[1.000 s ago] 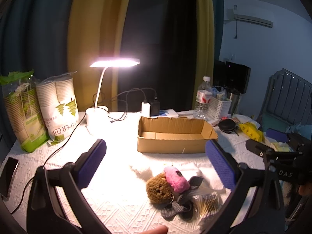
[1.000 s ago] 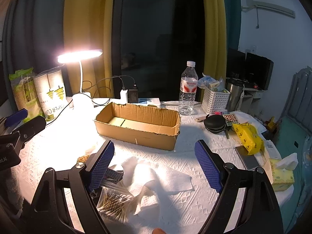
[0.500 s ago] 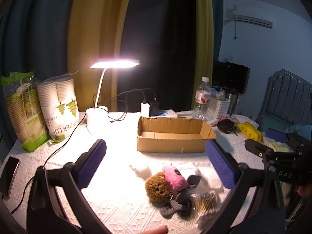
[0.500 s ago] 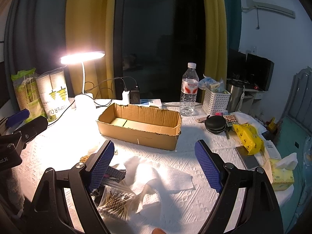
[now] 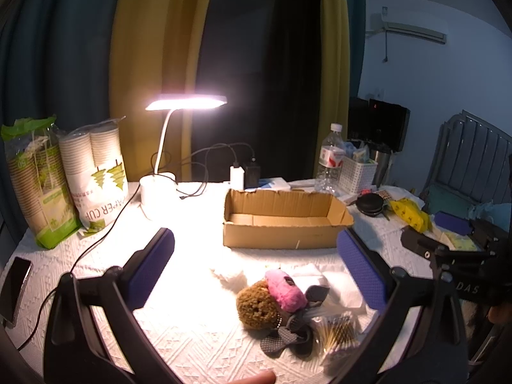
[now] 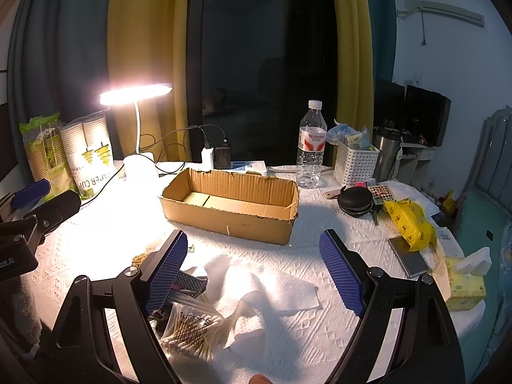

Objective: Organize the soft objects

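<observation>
Pink plush visible left view only; right view: tissue box.

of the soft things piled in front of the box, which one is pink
The pink plush toy, lying tilted across the top of the pile. The brown sponge touches its left side, grey fabric its right, and white fluff lies apart.

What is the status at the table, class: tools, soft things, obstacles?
Left tool open, right tool open, both empty. Soft pile on cloth; cardboard box holds nothing. Cotton-swab bag lies against the pile.
</observation>
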A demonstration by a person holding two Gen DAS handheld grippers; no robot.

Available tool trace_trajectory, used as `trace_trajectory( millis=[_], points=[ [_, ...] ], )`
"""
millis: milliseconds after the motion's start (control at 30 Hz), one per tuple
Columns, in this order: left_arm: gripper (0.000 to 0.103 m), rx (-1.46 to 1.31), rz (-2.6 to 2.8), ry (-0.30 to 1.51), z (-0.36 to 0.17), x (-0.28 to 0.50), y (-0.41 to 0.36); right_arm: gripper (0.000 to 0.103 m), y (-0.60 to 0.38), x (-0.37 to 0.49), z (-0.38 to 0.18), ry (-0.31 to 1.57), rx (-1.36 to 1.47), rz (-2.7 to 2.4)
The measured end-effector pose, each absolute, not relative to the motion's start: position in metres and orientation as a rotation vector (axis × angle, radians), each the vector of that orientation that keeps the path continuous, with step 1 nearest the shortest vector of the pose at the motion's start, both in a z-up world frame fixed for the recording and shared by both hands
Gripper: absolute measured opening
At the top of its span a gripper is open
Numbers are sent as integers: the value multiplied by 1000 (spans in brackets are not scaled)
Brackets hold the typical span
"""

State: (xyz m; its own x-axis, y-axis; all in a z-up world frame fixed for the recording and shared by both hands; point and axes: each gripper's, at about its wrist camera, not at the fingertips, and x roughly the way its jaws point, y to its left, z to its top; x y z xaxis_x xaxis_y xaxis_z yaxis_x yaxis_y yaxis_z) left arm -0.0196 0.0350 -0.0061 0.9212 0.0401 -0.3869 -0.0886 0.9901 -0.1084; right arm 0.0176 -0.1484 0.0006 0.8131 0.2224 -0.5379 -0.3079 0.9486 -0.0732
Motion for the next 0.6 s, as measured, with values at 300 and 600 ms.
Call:
trace_trajectory(
  millis=[300, 600],
  points=[
    [102, -120, 52, 484, -24, -6, 24, 87, -152, 19, -13, 593, -139, 288],
    [102, -134, -6, 654, -74, 9, -5, 87, -182, 31, -47, 682, -134, 283]
  ],
)
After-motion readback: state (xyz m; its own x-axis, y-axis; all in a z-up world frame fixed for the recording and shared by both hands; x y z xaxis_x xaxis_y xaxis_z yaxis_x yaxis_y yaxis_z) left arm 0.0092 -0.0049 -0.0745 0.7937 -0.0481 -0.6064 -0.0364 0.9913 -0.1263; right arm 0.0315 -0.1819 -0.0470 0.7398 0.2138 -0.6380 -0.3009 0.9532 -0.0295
